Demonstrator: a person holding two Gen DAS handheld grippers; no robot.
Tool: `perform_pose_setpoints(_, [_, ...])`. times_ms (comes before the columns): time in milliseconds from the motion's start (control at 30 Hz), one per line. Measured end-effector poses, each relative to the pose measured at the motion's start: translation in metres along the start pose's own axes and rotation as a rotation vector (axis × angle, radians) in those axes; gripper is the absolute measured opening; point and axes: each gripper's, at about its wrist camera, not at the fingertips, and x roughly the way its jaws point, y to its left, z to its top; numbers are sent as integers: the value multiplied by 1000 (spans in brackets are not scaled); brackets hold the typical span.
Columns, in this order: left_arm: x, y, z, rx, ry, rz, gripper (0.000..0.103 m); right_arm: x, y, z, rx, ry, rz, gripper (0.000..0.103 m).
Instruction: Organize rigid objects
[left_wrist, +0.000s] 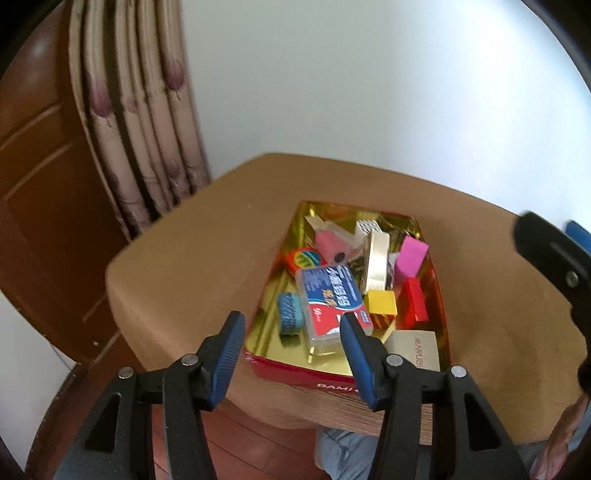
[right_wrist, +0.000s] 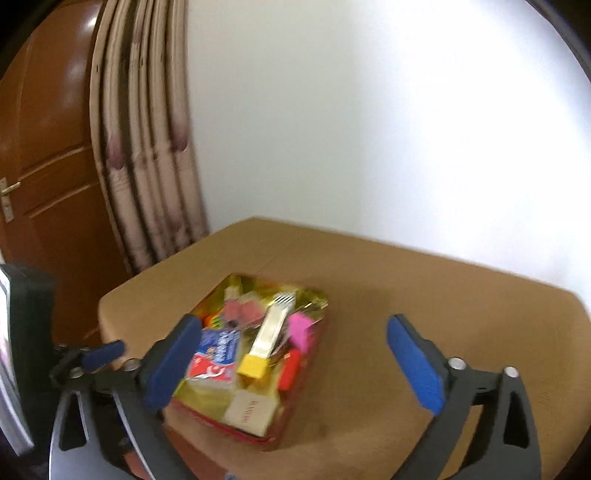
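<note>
A red box with a gold lining (left_wrist: 280, 373) sits on the tan table, full of small rigid objects: a blue-and-white toothpick case (left_wrist: 330, 301), a yellow cube (left_wrist: 380, 302), a red block (left_wrist: 415, 304), a magenta block (left_wrist: 410, 256), a gold bar (left_wrist: 376, 260), a pink box (left_wrist: 332, 245), a beige box (left_wrist: 415, 349), a blue ribbed piece (left_wrist: 290, 314) and an orange tape roll (left_wrist: 303, 258). My left gripper (left_wrist: 291, 356) is open and empty above the box's near edge. My right gripper (right_wrist: 293, 363) is open and empty, hovering over the box (right_wrist: 218, 421) and the table to its right.
The tan table (left_wrist: 192, 251) has rounded corners; its near edge drops to a wooden floor. A curtain (left_wrist: 140, 122) and a brown door (left_wrist: 40, 155) stand at the left, a white wall behind. The right gripper's body shows at the right edge of the left wrist view (left_wrist: 554, 258).
</note>
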Motion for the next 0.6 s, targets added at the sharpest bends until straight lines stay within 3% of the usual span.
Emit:
perform_pose_setpoints(233, [-35,15,-1,-75,-64,11,55,-19,2,-6,-9,-56,-118,102])
perform_pose_setpoints(600, [-65,25,-7,-64,-108,32,55,-55,-3,0,28,-101,-101,102])
